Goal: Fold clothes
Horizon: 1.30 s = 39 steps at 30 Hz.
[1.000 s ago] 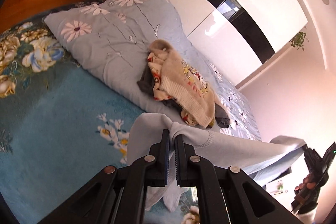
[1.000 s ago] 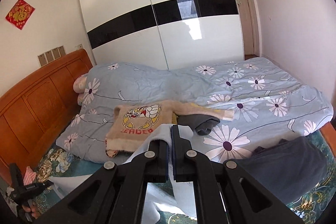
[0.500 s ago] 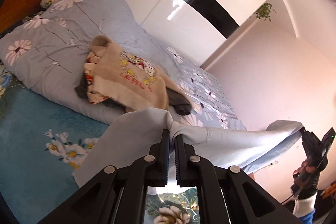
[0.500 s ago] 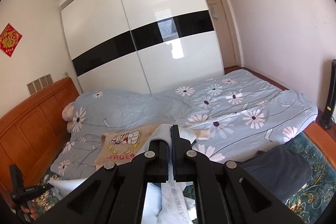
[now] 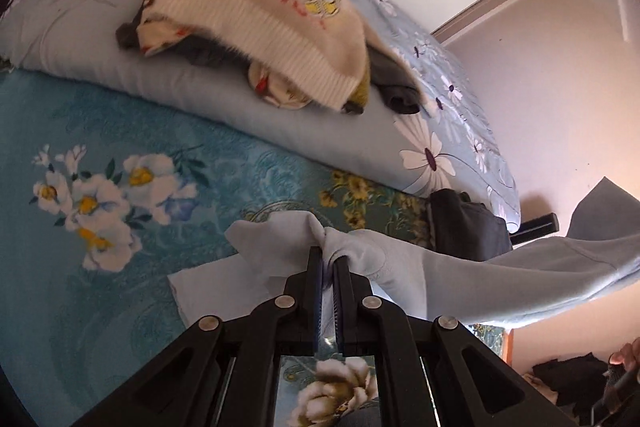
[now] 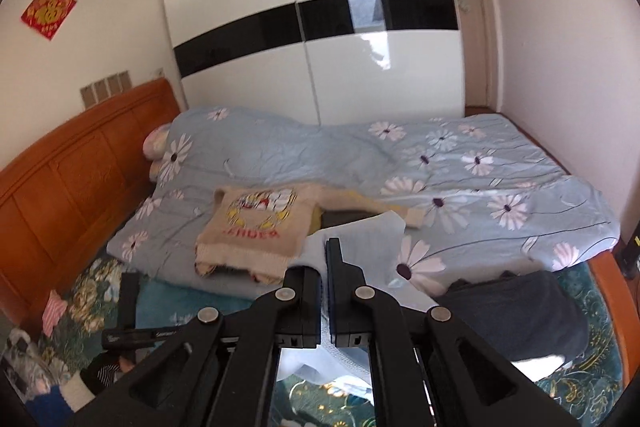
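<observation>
A pale blue garment (image 5: 472, 279) is stretched in the air between my two grippers, above the teal flowered bedspread (image 5: 120, 131). My left gripper (image 5: 328, 257) is shut on one bunched corner of it. My right gripper (image 6: 323, 259) is shut on another corner of the same garment (image 6: 360, 247), which hangs down below the jaws. Part of the cloth lies on the bedspread in the left wrist view. A beige knitted sweater (image 6: 256, 223) with a cartoon print lies on the quilt behind.
A light blue daisy quilt (image 6: 460, 163) covers the far side of the bed. Dark clothes (image 6: 520, 311) lie at the right on the bedspread. The orange wooden headboard (image 6: 68, 187) is at the left, a white and black wardrobe (image 6: 320, 39) behind.
Both grippers have come down toward the bed with the pale blue garment. The left wrist view now looks lower and closer at the bedspread and the sweater.
</observation>
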Motion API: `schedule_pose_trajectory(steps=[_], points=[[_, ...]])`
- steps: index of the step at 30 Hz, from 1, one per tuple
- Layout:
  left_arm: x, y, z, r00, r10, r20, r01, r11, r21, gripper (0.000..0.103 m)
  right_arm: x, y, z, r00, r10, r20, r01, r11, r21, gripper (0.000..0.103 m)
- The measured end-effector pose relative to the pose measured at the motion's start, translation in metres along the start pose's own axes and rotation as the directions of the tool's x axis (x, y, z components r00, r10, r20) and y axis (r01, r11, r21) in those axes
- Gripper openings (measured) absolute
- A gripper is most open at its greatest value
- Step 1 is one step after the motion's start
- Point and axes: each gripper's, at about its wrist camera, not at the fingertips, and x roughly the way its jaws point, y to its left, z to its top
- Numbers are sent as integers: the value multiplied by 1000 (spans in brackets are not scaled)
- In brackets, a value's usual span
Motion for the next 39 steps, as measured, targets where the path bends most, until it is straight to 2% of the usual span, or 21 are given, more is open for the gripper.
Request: schedule_pose_trajectory(steps=[4, 6, 8, 11, 13, 17, 23, 28, 32, 34, 36, 38, 39], points=[[6, 38, -9, 997, 23, -76, -27, 998, -49, 8, 52, 35, -29, 990, 83, -116, -83, 997, 0, 2], [-2, 58, -15, 996, 31, -82, -37, 997, -71, 13, 76, 49, -39, 980, 109, -169, -109, 994, 7, 2], [-17, 83, -24, 998, 12, -61, -19, 994, -107, 32, 98, 66, -48, 966, 129, -223, -132, 991, 3, 2], [-53, 122, -43, 999, -38, 24, 42, 978, -205, 49, 128, 97, -59, 941, 161, -296, -175, 984, -21, 2], [-79, 149, -57, 994, -48, 99, 74, 958, -278, 51, 145, 122, -67, 922, 187, -338, -215, 975, -47, 2], [-123, 194, -83, 976, -18, 215, 103, 915, -390, 52, 177, 185, -75, 887, 236, -397, -299, 949, -104, 2], [-154, 236, -113, 959, 24, 283, 119, 872, -475, 52, 223, 281, -76, 834, 329, -442, -427, 893, -140, 2], [-149, 254, -127, 964, 33, 264, 112, 849, -517, 53, 261, 330, -115, 781, 299, -548, -456, 873, -173, 2], [-140, 255, -131, 969, 10, 247, 124, 845, -521, 53, 281, 340, -157, 733, 252, -632, -446, 879, -167, 2], [-136, 254, -132, 971, 1, 240, 128, 845, -520, 53, 284, 345, -177, 716, 202, -668, -441, 873, -209, 3], [-133, 253, -133, 972, -2, 235, 126, 848, -515, 53, 280, 351, -195, 705, 163, -691, -457, 849, -265, 3], [-131, 253, -135, 973, -1, 231, 124, 844, -521, 53, 273, 354, -208, 684, 149, -714, -495, 814, -305, 3], [-130, 254, -136, 973, -1, 230, 125, 842, -525, 53, 269, 355, -211, 682, 138, -719, -509, 795, -330, 3]])
